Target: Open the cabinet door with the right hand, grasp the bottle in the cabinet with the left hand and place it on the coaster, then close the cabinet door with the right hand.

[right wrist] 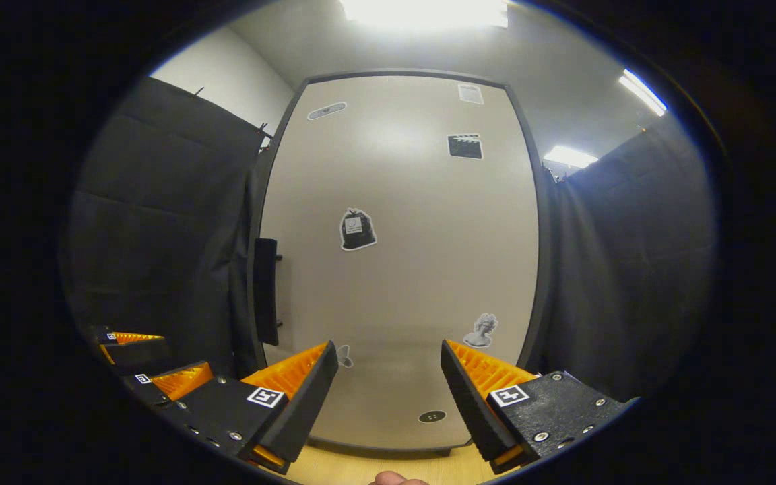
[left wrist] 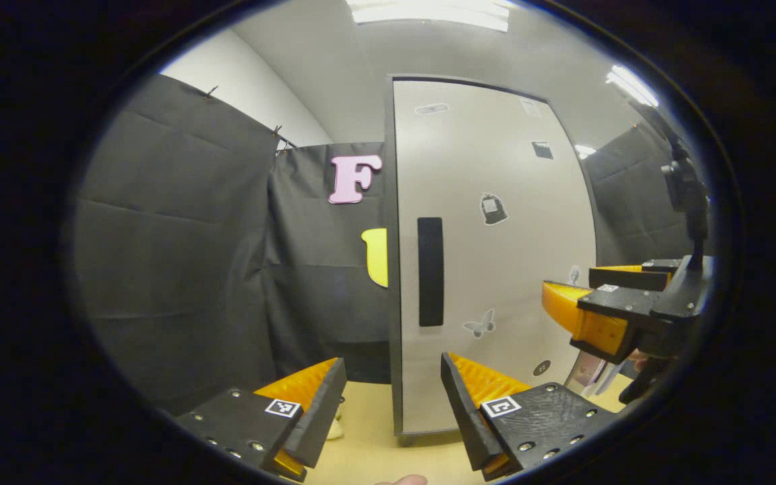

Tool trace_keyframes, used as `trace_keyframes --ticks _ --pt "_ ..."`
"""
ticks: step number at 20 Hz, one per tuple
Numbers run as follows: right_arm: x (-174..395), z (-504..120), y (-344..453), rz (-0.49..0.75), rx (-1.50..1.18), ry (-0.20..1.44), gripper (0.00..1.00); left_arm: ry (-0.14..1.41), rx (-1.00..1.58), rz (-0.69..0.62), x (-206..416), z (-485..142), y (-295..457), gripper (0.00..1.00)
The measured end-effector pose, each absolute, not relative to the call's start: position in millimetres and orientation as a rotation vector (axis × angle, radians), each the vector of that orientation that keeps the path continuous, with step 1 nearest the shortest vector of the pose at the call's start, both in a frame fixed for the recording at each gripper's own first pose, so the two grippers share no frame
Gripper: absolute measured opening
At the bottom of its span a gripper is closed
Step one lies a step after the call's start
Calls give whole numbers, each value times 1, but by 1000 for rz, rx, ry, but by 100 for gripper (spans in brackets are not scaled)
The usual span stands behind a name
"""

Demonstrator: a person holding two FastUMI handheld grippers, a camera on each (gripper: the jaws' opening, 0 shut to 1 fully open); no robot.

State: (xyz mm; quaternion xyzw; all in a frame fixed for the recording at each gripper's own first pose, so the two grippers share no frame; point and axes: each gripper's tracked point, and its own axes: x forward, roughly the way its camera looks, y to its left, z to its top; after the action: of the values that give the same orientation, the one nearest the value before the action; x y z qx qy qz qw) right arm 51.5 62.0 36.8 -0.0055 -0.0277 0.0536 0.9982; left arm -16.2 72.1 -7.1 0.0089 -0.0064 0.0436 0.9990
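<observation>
In the left gripper view, the left gripper [left wrist: 393, 404] was held with its jaws spread apart and nothing between them, low over the pale wooden tabletop [left wrist: 374, 444]. Directly ahead of it, the tall light-grey cabinet door with a dark frame [left wrist: 496, 256] was seen shut. The door's black vertical bar handle [left wrist: 430, 271] was positioned near the door's left edge, above and just right of the gap between the left gripper's fingers. Small stickers were noted across the door face. At the right of this view, the right gripper [left wrist: 580, 286] was held higher, near the door's right edge, with its fingers apart and empty; contact with the door could not be confirmed.

In the right gripper view, the left gripper [right wrist: 139, 360] was seen at the lower left. The black handle [right wrist: 266, 291] was located at the door's [right wrist: 401, 269] left edge, upper left of the right gripper [right wrist: 384, 397], which was released and empty, squarely facing the closed door. The bottle and coaster could not be located.
</observation>
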Motion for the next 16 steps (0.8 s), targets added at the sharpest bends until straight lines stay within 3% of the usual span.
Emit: trace_keyframes --ticks 3,4,8,14,16 --pt "61 42 92 165 -3 -57 95 8 23 128 -25 -15 94 81" --pt "65 40 101 183 3 -53 95 12 26 146 -28 -17 103 85" --pt "83 48 138 235 25 -58 95 29 32 209 -45 -21 133 82" --pt "106 55 201 353 21 -78 95 73 40 332 -75 -34 192 85" --pt "120 48 198 323 3 -62 92 80 -3 363 -84 -37 203 78"
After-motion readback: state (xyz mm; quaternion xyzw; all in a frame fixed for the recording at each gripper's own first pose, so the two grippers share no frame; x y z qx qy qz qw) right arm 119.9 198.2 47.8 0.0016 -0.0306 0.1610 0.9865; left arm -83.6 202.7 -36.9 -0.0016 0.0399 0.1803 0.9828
